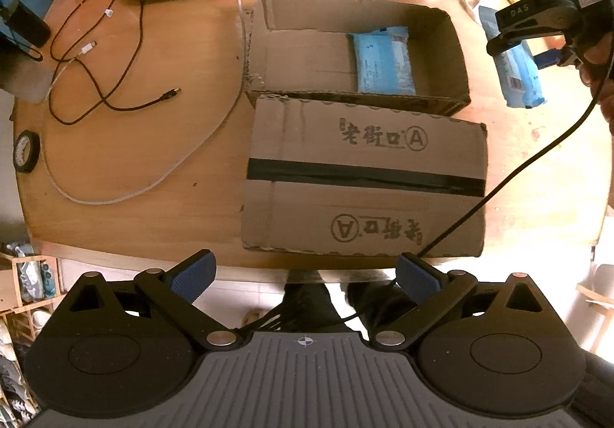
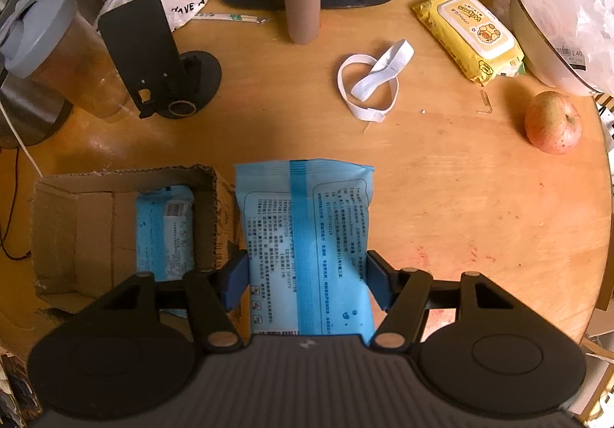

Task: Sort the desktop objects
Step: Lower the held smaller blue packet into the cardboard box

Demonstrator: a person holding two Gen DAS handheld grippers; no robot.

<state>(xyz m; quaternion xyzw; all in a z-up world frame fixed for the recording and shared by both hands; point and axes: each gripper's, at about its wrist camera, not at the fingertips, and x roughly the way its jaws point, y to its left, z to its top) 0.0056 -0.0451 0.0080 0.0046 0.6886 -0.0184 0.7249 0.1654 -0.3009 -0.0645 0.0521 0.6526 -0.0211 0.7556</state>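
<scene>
Blue packet (image 2: 307, 247) clamped in downward-pointing right tongs (image 2: 307, 280); left tongs (image 1: 305, 276) downward, apart, empty.

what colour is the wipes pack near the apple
Yellow, with a cream lid label; the wipes pack beside the apple shows best in the right wrist view.

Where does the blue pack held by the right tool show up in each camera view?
Left wrist: blue pack at far right edge, beside the cardboard box.
Right wrist: blue pack lower centre, between the tool's pads.
Shared landmark: the second blue pack inside the box.
</scene>
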